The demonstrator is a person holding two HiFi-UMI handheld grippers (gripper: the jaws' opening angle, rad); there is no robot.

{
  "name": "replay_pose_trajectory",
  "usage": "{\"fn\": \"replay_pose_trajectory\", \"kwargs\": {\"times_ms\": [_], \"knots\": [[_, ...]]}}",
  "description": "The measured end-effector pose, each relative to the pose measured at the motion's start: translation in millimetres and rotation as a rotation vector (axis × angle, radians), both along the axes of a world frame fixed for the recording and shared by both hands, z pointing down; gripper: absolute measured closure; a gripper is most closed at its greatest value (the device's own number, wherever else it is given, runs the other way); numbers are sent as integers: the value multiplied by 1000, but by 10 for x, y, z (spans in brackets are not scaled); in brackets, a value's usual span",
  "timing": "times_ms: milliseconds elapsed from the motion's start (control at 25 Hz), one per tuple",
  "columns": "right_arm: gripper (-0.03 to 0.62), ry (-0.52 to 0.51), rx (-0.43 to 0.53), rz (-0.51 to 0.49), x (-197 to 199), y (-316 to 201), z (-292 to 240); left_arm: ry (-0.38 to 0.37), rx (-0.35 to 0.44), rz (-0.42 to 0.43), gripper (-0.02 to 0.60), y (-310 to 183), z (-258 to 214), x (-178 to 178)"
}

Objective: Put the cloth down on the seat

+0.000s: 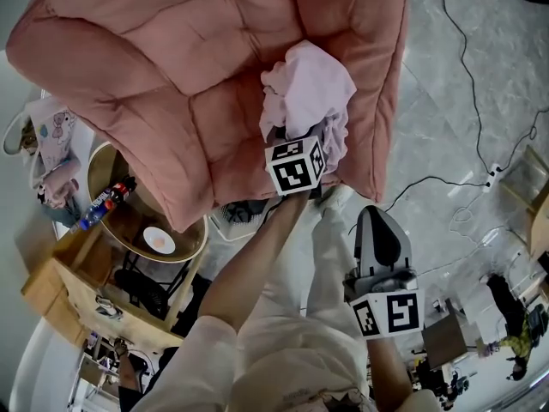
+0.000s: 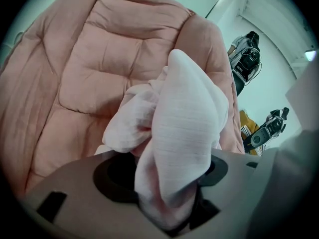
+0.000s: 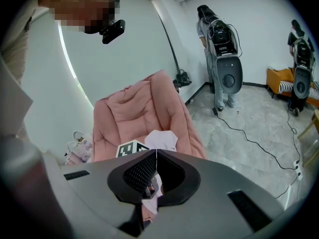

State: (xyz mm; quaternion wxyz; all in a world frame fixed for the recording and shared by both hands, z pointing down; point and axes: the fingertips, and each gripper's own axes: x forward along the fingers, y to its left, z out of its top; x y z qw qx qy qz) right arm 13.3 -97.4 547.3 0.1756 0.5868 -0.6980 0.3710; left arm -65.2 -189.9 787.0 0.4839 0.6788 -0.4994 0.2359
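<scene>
1. Left gripper: the jaws are closed part-way on the cloth, a pale pink bundle that is pinched at its lower end and stands bunched out of the jaws.
2. Cloth: it is held over the front right part of the pink padded seat, close above the cushion.
3. Right gripper: the jaws are brought together with nothing between them. It is kept well apart from the seat, over the floor by the person's legs.
4. Progress: the carry to the seat is judged nearly complete. The cloth has not yet been let go, so the final lowering and the opening of the jaws are left.
5. Hidden: the left pads are covered by fabric. Contact between cloth and cushion is masked by the marker cube and cannot be told. The seat's back is cut off at the top edge of the head view.
</scene>
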Motion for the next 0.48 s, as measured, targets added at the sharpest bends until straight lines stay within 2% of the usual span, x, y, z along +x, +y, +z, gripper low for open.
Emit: {"fn": "replay_pose_trajectory", "kwargs": {"times_ms": [120,240,480], "knots": [[571,-4,-6,5,24,25,58,-6,-4,-6,279,-26,118,28],[571,-5,-8,13,42,33,100,20,-15,-18,279,-71,212,59],[571,-8,-8,16,85,34,161,26,31,18,273,-140,329,97]]}}
